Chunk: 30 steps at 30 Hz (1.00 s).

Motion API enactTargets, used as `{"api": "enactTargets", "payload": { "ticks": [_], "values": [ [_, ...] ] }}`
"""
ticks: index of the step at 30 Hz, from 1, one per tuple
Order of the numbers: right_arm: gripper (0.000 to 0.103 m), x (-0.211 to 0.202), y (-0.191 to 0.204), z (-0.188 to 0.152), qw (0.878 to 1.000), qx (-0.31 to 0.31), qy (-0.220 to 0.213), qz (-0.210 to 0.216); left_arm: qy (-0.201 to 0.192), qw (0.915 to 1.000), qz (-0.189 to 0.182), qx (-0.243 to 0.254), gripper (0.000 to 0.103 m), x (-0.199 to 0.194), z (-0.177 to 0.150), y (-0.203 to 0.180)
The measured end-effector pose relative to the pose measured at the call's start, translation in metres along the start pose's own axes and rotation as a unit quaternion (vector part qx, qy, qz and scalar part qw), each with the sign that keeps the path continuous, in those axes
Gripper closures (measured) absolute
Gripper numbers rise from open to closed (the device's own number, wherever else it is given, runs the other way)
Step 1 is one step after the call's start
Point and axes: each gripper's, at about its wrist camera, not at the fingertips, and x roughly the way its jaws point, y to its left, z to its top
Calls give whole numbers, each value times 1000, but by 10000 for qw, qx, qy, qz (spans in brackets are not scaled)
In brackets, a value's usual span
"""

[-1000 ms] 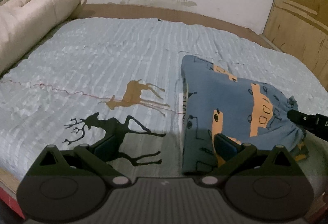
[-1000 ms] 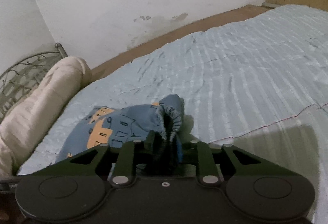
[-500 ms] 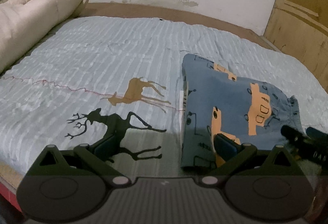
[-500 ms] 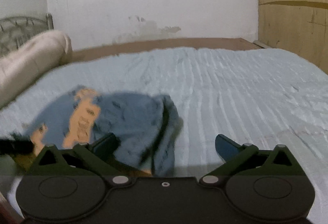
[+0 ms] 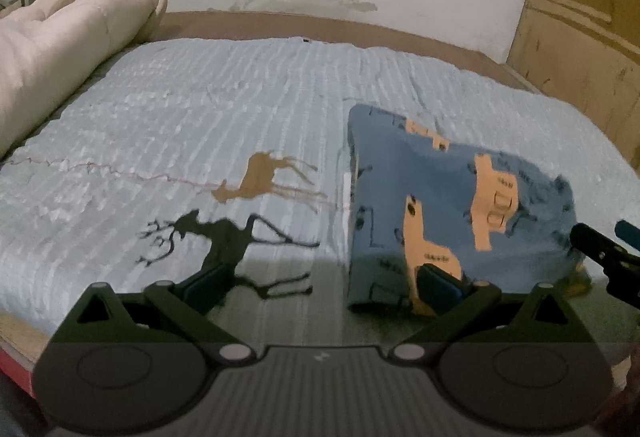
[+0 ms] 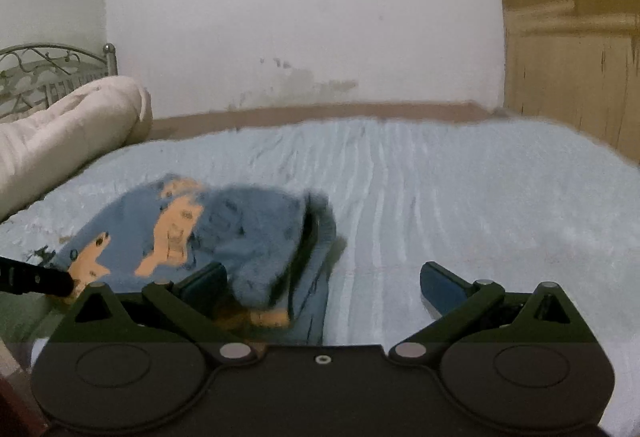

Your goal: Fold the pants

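- Pale blue ribbed bedspread (image 5: 224,105) covers the bed, and your folded blue pants (image 5: 436,205) with orange vehicle prints lie flat on its right half, near the front edge.
- Just left of the pants, an orange deer print (image 5: 260,177) and a black deer print (image 5: 224,241) mark the cover; no container shows in either view.
- Your left gripper (image 5: 320,281) hovers with its jaws spread wide, one finger over the pants' near corner, gripping nothing.
- Your right gripper (image 6: 320,281) stands fully apart beside the pants' gathered waistband (image 6: 316,233); a second ago it pinched that waistband and has since let go and levelled out.
- Farther off, a rolled cream quilt (image 5: 68,33) lies along the left side.
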Motion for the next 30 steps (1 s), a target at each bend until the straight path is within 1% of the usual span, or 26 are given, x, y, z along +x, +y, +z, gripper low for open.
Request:
{"api": "enactTargets", "payload": {
  "ticks": [1, 4, 8, 12, 14, 16, 18, 20, 23, 26, 28, 30],
  "values": [
    [1, 1, 3, 5, 9999, -87, -52, 3, -26, 10000, 12, -4, 1, 1, 3, 0],
    [1, 15, 11, 22, 9989, -427, -95, 193, -58, 9999, 103, 31, 1, 8, 7, 0],
    [1, 43, 29, 42, 9939, -996, -110, 462, 48, 10000, 24, -73, 0, 17, 6, 3],
    [1, 74, 56, 51, 9855, -1463, 81, 854, 27, 10000, -19, -82, 0, 21, 2, 5],
    [1, 86, 67, 50, 9799, -1756, 172, 928, 30, 9999, -59, -76, 0, 21, 1, 6],
    [1, 97, 77, 47, 9752, -2057, 225, 783, 50, 9999, -109, -90, 0, 22, 1, 8],
    [1, 106, 75, 47, 9753, -2107, 273, 596, 55, 9999, -132, -96, 0, 23, 1, 8],
    [1, 112, 64, 49, 9795, -1964, 291, 348, 51, 9999, -131, -83, 0, 24, 1, 8],
    [1, 119, 41, 50, 9845, -1719, 311, -175, 52, 9999, -121, -84, 0, 24, 1, 7],
    [1, 119, 19, 53, 9903, -1185, 396, -604, 72, 9999, -119, -97, 0, 23, 3, 8],
    [1, 107, 12, 54, 9926, -995, 231, -661, 79, 9998, -106, -116, 0, 24, 3, 8],
    [1, 95, 11, 52, 9941, -936, 117, -544, 59, 9999, -73, -110, 0, 23, 2, 6]
  ]
}}
